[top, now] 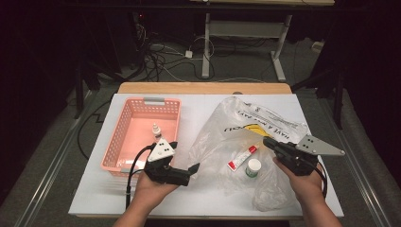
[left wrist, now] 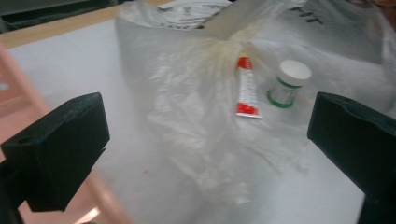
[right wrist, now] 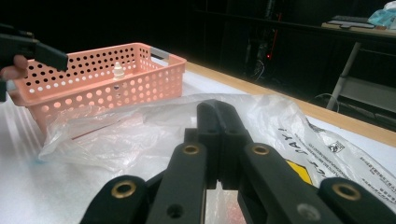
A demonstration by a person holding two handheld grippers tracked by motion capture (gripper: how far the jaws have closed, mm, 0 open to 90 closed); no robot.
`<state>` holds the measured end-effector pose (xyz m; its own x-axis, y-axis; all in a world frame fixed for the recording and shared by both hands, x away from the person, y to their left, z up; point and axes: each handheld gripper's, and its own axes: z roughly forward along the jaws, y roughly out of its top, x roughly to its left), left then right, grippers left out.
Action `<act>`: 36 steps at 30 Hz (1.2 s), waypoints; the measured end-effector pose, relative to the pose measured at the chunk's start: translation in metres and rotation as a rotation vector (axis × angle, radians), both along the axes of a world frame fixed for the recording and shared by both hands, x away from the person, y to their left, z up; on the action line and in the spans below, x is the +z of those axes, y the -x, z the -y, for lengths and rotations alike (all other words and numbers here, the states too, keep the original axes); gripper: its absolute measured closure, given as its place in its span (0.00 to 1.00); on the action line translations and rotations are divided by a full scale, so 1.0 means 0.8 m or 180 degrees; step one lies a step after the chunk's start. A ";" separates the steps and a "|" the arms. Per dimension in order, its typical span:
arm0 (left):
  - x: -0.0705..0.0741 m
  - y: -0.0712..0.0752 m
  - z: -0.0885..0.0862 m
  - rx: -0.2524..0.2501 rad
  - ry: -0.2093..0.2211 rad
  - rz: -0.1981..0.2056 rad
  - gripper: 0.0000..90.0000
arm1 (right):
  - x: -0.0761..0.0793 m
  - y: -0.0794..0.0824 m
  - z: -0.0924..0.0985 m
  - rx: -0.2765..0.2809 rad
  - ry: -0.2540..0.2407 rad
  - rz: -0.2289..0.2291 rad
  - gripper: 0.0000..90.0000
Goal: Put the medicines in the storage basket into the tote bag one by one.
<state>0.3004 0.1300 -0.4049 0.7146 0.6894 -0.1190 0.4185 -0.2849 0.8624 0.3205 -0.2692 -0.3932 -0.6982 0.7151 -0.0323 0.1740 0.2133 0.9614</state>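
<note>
Left gripper point(top: 193, 171) sits over the white tabletop point(top: 198, 194) just right of the pink basket point(top: 124, 137), pointed toward the clear plastic bag point(top: 222, 142), jaws spread wide with nothing between them; in the left gripper view both black jaws stand far apart at the frame edges and frame the bag. Right gripper point(top: 268, 143) is on the bag's right side, jaws closed together; the right gripper view shows the two jaws pressed shut over the plastic, and whether a fold of bag is pinched between them I can't tell. Inside or under the bag film lie a red-and-white tube point(top: 242, 158) and, just beside it to the right, a small white-capped jar with green label point(top: 253, 168); both show through the plastic in the left gripper view, tube point(left wrist: 246, 88) lying flat, jar point(left wrist: 289, 84) upright. Bag has black print and a yellow mark on its far part. Small white dropper bottle point(top: 155, 132) stands upright in the basket near its right wall. Basket is well apart from the tube and jar. Each hand comes in from the bottom edge, left hand point(top: 153, 187) under its gripper, right hand point(top: 306, 182) likewise.
</note>
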 end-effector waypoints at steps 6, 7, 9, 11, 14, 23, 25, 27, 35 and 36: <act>0.000 -0.007 -0.029 0.0209 0.0024 -0.0023 0.00 | -0.001 -0.001 0.001 0.0008 -0.0018 -0.0009 1.00; 0.000 -0.009 -0.034 0.0238 0.0023 -0.0028 0.00 | -0.001 -0.001 0.002 0.0009 -0.0013 -0.0009 1.00; -0.001 -0.011 -0.041 0.0298 0.0019 -0.0030 0.00 | -0.001 -0.001 0.002 -0.0003 -0.0020 -0.0009 1.00; -0.001 -0.013 -0.048 0.0355 0.0022 -0.0035 0.00 | -0.001 -0.001 0.003 0.0000 -0.0016 0.0007 1.00; -0.002 -0.016 -0.058 0.0460 -0.0018 -0.0023 0.00 | 0.000 0.000 0.003 -0.0001 -0.0013 0.0005 1.00; -0.004 -0.023 -0.092 0.0726 -0.0017 -0.0052 0.00 | 0.000 0.000 0.004 -0.0006 -0.0020 -0.0008 1.00; -0.005 -0.024 -0.098 0.0775 -0.0022 -0.0057 0.00 | 0.000 -0.001 0.004 -0.0001 -0.0008 0.0006 1.00; -0.005 -0.025 -0.103 0.0816 -0.0031 -0.0067 0.00 | 0.000 -0.001 0.004 -0.0002 -0.0009 0.0006 1.00; -0.005 -0.031 -0.108 0.0902 -0.0083 -0.0086 0.00 | 0.000 0.000 0.005 -0.0013 -0.0029 -0.0006 1.00; -0.004 -0.033 -0.107 0.0911 -0.0079 -0.0088 0.00 | 0.000 0.000 0.005 -0.0017 -0.0034 -0.0007 1.00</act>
